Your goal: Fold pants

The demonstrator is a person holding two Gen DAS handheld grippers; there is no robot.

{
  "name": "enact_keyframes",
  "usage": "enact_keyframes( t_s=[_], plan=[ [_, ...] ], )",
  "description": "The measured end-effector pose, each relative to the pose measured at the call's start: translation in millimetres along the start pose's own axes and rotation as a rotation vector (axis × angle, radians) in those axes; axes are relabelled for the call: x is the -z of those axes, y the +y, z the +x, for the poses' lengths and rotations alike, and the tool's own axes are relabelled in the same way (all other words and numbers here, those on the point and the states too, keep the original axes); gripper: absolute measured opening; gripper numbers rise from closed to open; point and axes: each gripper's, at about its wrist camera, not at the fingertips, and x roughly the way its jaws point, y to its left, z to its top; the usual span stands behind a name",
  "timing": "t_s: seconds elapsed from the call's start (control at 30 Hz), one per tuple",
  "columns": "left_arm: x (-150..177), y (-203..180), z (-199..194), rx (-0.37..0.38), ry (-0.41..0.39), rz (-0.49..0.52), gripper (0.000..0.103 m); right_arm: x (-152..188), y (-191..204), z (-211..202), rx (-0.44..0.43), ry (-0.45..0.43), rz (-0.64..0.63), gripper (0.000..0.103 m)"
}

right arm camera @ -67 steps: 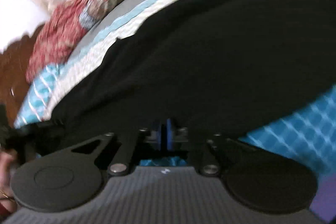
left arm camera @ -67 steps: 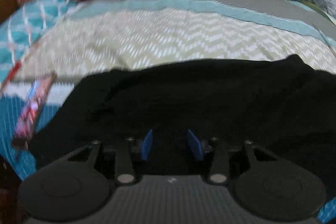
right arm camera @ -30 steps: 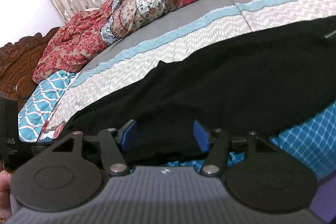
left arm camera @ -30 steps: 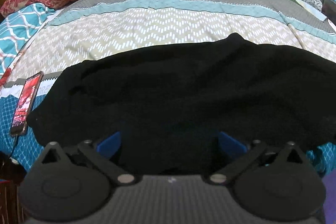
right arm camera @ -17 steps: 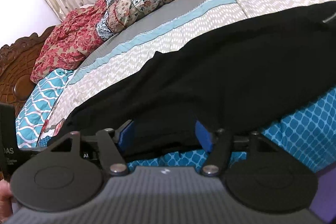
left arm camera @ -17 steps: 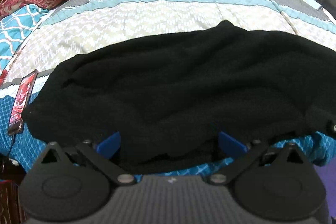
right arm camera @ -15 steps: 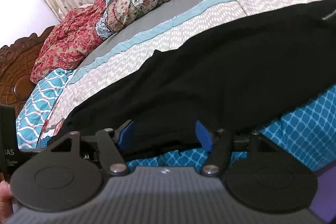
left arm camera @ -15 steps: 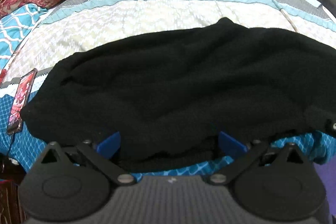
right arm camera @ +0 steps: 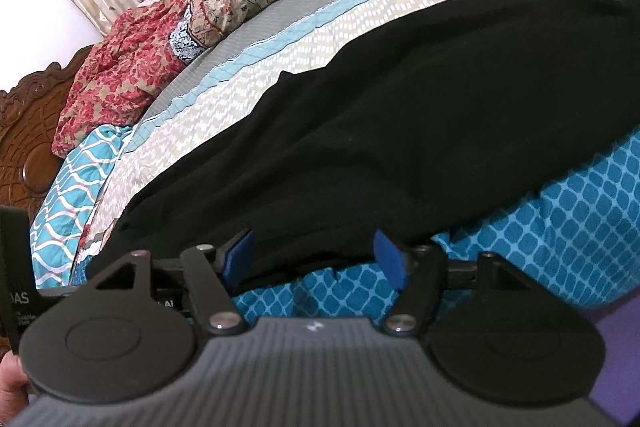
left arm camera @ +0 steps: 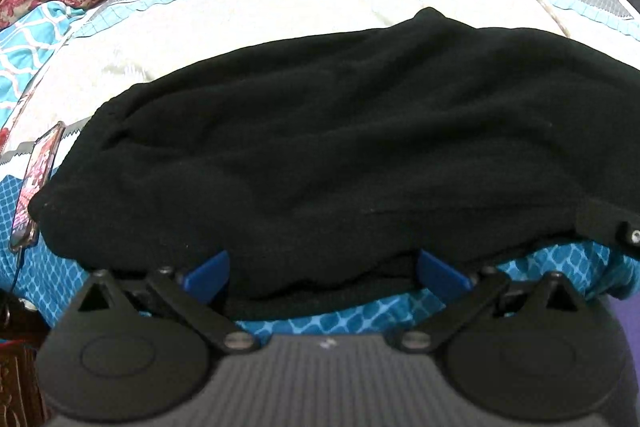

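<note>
The black pants (left arm camera: 320, 155) lie folded across the bed, near its front edge, with a doubled hem facing me. My left gripper (left arm camera: 322, 273) is open and empty, its blue pads just in front of the near edge of the pants. The pants also show in the right wrist view (right arm camera: 420, 131). My right gripper (right arm camera: 316, 257) is open and empty, its blue pads at the near edge of the cloth, not pinching it. A button (left arm camera: 635, 235) on the waistband shows at the right.
The bed has a blue patterned sheet (right arm camera: 580, 219) at the front and a striped quilt (left arm camera: 304, 7) behind the pants. A phone (left arm camera: 36, 183) lies at the left bed edge. Red floral bedding (right arm camera: 132, 67) and a carved wooden headboard (right arm camera: 24, 131) lie beyond.
Both grippers opened and let go of the pants, then drew back toward the bed's front edge. The pants now lie flat and still on the bed.
</note>
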Motion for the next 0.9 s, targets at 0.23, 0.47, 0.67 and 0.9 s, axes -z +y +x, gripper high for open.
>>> enact_keyframes(
  t_s=[0.23,0.47,0.67,0.9],
  plan=[
    [0.3,-2.0,1.5,-0.006,-0.001,0.006,0.103,2.4,1.1,2.5,0.001,0.015,0.006,0.071],
    [2.9,-4.9,3.1,-0.024,-0.011,0.025,0.103,5.7,-4.2,8.8,0.004,0.043,0.033,0.072],
    [2.8,-5.3,5.2,-0.032,-0.007,0.034,0.103,9.8,-7.5,11.5,0.009,0.057,0.055,0.073],
    [2.7,-8.1,7.3,-0.042,-0.002,0.043,0.103,10.2,-9.9,10.1,0.003,0.056,0.058,0.074]
  ],
)
